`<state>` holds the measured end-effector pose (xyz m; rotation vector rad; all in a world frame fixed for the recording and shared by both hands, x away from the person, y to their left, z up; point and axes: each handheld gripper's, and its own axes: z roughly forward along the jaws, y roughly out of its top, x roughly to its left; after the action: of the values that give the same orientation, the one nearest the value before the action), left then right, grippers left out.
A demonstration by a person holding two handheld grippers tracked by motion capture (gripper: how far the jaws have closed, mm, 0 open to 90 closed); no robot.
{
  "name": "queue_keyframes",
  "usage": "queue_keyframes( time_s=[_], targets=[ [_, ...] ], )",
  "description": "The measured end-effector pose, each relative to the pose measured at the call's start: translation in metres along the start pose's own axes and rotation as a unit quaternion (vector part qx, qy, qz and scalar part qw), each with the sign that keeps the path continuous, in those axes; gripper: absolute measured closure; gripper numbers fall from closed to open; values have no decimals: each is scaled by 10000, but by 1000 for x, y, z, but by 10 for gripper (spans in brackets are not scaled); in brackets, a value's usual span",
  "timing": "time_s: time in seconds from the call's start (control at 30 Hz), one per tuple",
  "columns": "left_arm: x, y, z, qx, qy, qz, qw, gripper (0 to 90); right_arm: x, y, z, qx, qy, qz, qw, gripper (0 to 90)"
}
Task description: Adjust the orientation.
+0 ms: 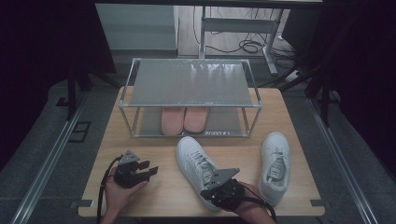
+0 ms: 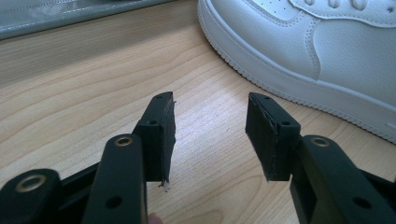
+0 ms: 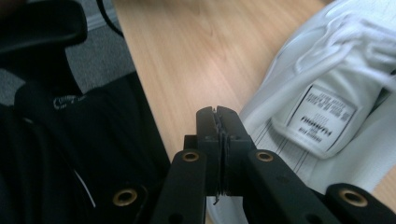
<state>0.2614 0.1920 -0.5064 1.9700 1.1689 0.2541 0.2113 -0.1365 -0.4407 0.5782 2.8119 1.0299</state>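
Now right gripper (image 3: 219,122) closed over sneaker (image 3: 327,116) heel; left gripper (image 2: 210,126) open.

A light wooden table (image 1: 140,140) is being lit evenly from above, while the room around it is being left in deep shadow. Grey carpeted floor (image 1: 42,135) is being shown on both sides of the table. Beside the table's left edge, a metal rail (image 1: 46,163) is being run along the floor, and a matching rail (image 1: 341,163) is being run beside its right edge. Beyond the table's far edge, a pale cabinet (image 1: 135,25) is being seen, and next to it a grey desk frame (image 1: 238,25) with cables (image 1: 250,45) being coiled on the floor beneath.
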Motion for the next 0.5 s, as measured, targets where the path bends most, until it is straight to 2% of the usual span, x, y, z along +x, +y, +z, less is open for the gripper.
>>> queue_keyframes(
  time_s=[0.13, 0.3, 0.5],
  targets=[
    [0, 0, 1, 16, 2, -2, 10000, 531, 3, -5, 4, 165, -70, -60, 9998, 900],
    [1, -1, 1, 15, 8, -14, 10000, 530, 3, -9, 3, 126, -105, -35, 9999, 900],
    [2, -1, 0, 7, 17, -28, 10000, 531, -3, -13, -1, 137, -128, 6, 9998, 900]
  ],
)
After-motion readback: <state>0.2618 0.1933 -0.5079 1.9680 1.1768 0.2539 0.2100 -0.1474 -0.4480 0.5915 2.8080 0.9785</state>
